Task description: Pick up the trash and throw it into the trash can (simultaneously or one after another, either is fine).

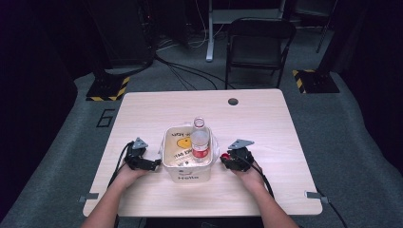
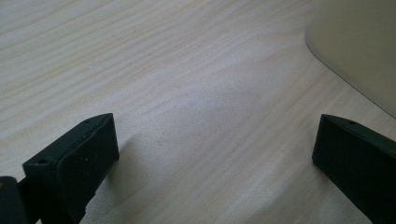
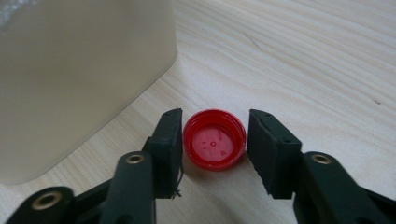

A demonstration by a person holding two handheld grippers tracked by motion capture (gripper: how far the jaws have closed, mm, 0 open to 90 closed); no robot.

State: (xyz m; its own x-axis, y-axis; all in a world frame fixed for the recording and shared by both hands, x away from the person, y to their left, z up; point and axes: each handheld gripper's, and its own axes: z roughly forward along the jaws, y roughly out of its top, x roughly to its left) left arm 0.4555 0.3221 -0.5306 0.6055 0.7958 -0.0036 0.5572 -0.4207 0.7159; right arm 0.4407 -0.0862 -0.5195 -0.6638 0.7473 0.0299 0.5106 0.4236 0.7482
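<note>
Right between the black jaws of my right gripper [image 3: 215, 140] sits the little red plastic bottle cap [image 3: 215, 139], open side up on the pale wood desk [image 1: 266, 118]. Those jaws bracket it closely, one side touching or nearly so, a sliver of gap on the other, so not clamped yet. My left gripper [image 2: 215, 158] hangs wide open with nothing in it, just beside the cream plastic bin [image 1: 187, 176], where the uncapped clear bottle [image 1: 200, 140] stands. Guessing I'm at the cap pickup: next I'd squeeze evenly so it doesn't skid, then lift.
</note>
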